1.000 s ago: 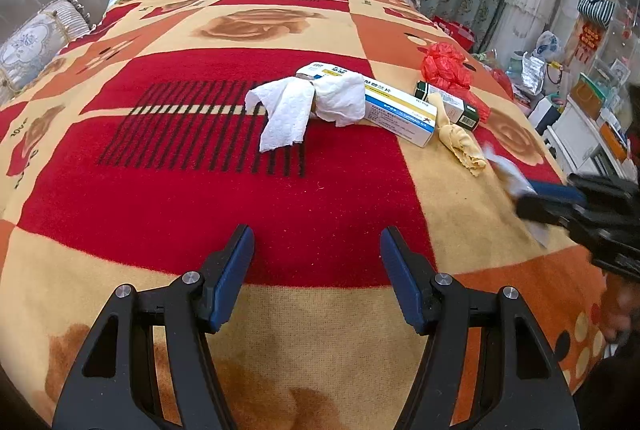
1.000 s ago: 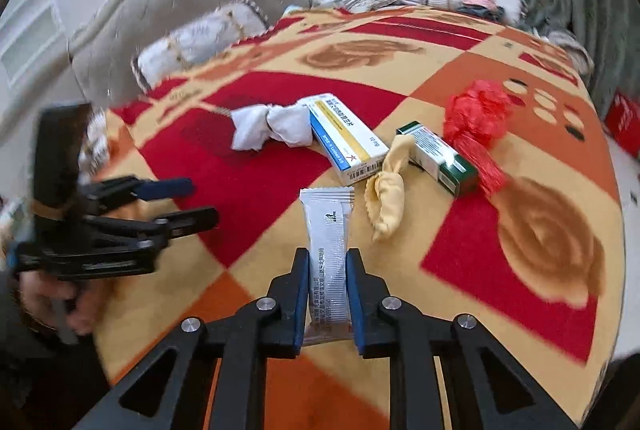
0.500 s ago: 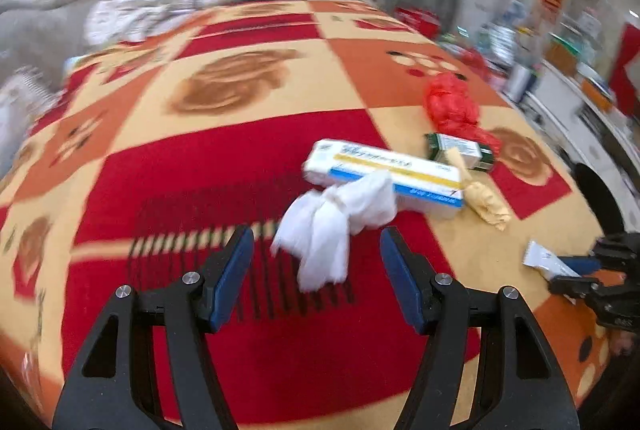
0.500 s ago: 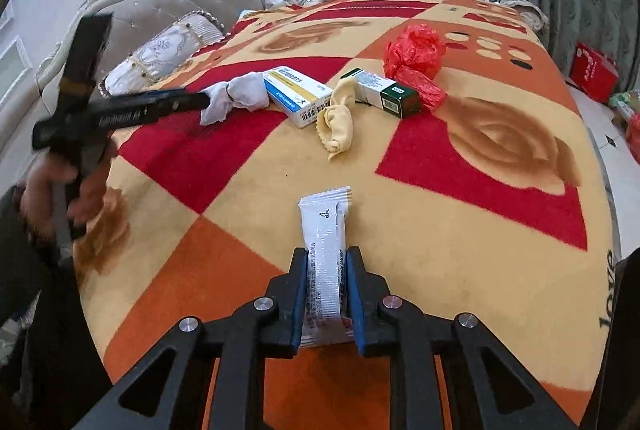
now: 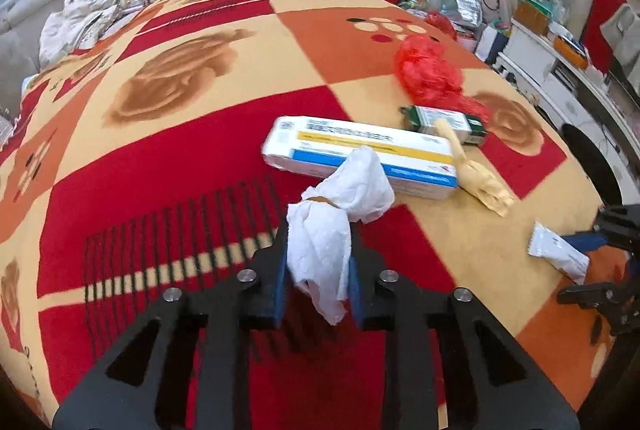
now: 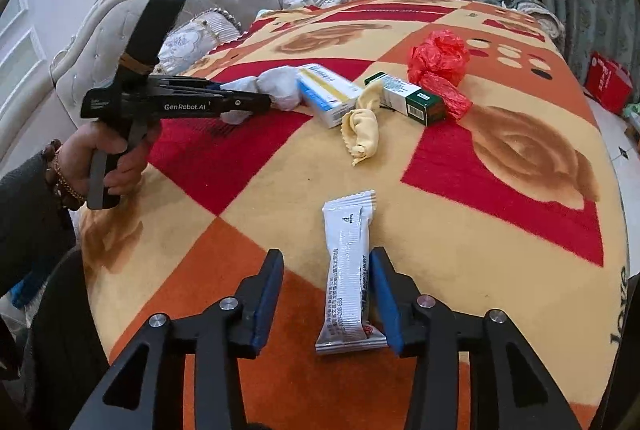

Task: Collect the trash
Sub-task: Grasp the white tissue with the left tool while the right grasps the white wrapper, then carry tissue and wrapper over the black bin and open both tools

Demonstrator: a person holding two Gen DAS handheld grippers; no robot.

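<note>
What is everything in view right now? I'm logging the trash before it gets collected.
Crumpled white tissue wad: 1, white, between the left gripper's fingers.
White foil sachet: 1, white-silver, on the blanket between the right gripper's spread fingers.
White-blue-yellow carton: 1, mid-blanket.
Green-and-white small box: 1, behind the carton.
Yellow cloth: 1, beside the boxes.
Red plastic bag: 1, far side.
Patterned blanket: 1, red-orange-cream.
Left gripper: shut on tissue.
Right gripper: open.

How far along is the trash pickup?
Nothing looks binned. The left claw grips the crumpled white tissue; the open right claw straddles the white sachet wrapper. The long white-blue box, green box, yellow cloth and red plastic bag remain.
</note>
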